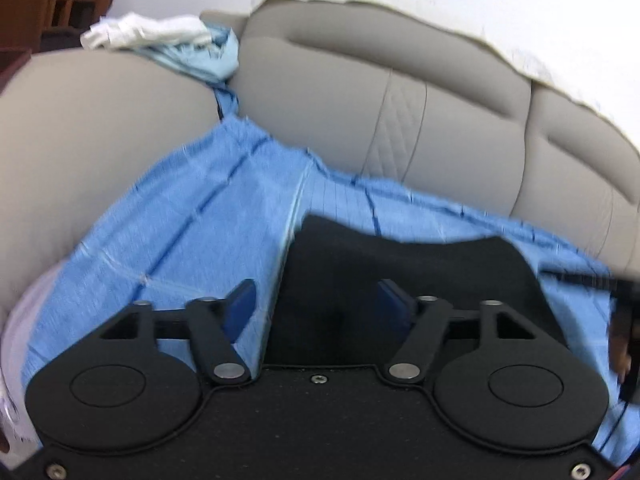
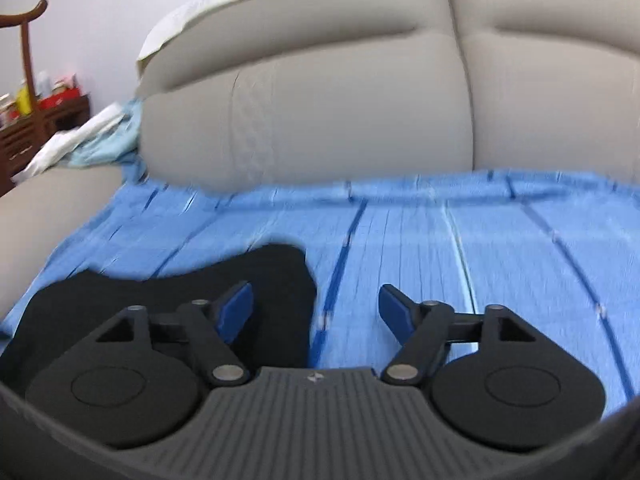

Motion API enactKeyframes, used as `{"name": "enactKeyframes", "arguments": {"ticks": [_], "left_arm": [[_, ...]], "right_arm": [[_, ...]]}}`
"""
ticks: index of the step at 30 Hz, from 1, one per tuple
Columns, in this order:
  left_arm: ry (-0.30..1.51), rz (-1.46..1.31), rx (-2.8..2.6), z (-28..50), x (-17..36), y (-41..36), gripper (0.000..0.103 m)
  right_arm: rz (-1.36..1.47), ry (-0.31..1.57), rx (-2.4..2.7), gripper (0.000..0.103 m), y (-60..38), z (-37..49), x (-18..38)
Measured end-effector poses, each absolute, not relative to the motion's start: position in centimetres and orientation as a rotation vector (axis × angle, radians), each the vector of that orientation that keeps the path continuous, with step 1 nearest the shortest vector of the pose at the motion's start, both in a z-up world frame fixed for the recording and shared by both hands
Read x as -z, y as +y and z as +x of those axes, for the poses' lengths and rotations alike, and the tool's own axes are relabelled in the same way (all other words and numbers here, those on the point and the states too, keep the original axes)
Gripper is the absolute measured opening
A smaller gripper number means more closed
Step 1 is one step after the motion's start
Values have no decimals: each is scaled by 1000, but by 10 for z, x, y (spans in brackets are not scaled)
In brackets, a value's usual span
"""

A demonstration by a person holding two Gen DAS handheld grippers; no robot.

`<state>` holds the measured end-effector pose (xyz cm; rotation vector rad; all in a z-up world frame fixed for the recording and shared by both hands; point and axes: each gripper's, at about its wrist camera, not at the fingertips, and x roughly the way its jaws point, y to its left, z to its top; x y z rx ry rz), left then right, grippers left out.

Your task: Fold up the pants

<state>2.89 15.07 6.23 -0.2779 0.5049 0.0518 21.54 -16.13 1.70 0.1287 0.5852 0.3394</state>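
Observation:
Black pants lie folded flat on a blue striped sheet that covers the sofa seat. My left gripper hangs just above their left edge, open, with nothing pinched between its blue pads. In the right wrist view the pants lie at the lower left on the same sheet. My right gripper is open over the pants' right edge, its left finger above the black cloth and its right finger above the sheet. Whether any finger touches the cloth is unclear.
A grey sofa backrest rises behind the sheet, with a grey armrest at the left. White and light blue cloths are heaped on the armrest's far end. A wooden shelf with bottles stands beyond it.

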Motion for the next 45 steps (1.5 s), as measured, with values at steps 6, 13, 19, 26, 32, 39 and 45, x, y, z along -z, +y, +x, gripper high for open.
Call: {"name": "enactKeyframes", "arguments": {"ticks": [6, 13, 19, 26, 32, 39, 45], "left_arm": [[665, -364, 19, 73, -60, 173, 90], [767, -508, 107, 108, -31, 184, 92], [777, -516, 150, 116, -29, 187, 96], [779, -329, 102, 119, -29, 154, 103], [836, -215, 91, 125, -31, 139, 103], [845, -121, 137, 124, -29, 125, 102], [834, -140, 141, 123, -29, 128, 97]], "right_arm": [[143, 629, -440, 87, -170, 197, 2], [78, 622, -546, 85, -143, 201, 5], [149, 638, -638, 84, -144, 206, 3], [177, 645, -666, 80, -150, 207, 4], [170, 653, -682, 80, -145, 209, 2], [203, 664, -713, 80, -144, 215, 3], [286, 678, -736, 77, -148, 223, 5]]}}
